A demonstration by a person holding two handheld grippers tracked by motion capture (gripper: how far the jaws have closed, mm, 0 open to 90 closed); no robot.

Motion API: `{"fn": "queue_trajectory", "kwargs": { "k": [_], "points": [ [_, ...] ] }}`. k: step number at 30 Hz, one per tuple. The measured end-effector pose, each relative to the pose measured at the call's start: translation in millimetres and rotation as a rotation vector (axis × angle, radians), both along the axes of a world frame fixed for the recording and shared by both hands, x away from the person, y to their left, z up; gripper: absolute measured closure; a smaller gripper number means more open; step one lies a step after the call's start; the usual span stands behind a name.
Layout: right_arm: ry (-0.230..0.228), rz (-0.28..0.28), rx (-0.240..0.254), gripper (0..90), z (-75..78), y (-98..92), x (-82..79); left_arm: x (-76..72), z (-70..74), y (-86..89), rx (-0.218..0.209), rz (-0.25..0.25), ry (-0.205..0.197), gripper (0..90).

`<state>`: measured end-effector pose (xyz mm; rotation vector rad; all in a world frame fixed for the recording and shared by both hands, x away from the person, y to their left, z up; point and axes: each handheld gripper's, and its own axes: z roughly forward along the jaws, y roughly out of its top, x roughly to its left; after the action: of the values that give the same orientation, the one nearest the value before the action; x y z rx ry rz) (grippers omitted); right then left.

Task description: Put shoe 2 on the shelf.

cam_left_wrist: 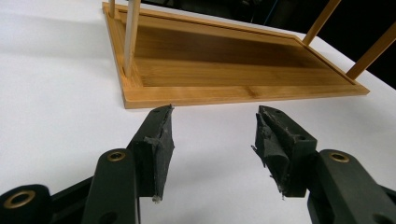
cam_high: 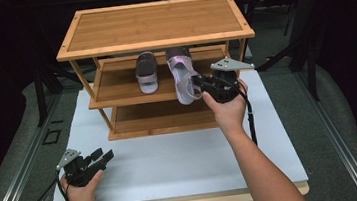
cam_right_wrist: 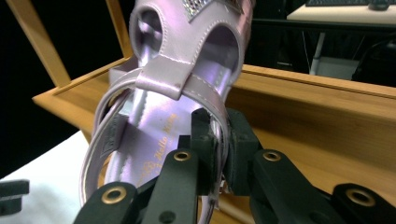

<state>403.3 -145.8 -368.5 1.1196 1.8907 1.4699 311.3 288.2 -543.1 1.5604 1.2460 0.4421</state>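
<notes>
right gripper (cam_right_wrist: 219,140): jaws clamped on the heel strap of the lilac sandal (cam_high: 182,75), held at the front edge of the rack's (cam_high: 155,42) middle shelf, heel overhanging. a 2nd sandal (cam_high: 146,72) lies on the same shelf, just to its left, apart from it. left gripper (cam_left_wrist: 212,140): jaws apart, nothing between them, resting low over the white board (cam_high: 173,161) near the rack's bottom shelf (cam_left_wrist: 243,60).
</notes>
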Motion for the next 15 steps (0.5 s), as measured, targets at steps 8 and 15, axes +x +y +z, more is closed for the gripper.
{"fn": "queue_trajectory", "kwargs": {
  "k": [8, 15],
  "points": [
    [-0.039, -0.069, -0.009, 83.3, -0.2, 21.1, 25.7, 0.7, -0.4, 3.4, -0.018, 0.007, 0.006, 46.5],
    [-0.06, -0.127, -0.008, 83.3, -4.8, 41.1, 45.1, 0.4, -0.1, 5.3, -0.017, 0.002, 0.003, 46.5]
  ]
}}
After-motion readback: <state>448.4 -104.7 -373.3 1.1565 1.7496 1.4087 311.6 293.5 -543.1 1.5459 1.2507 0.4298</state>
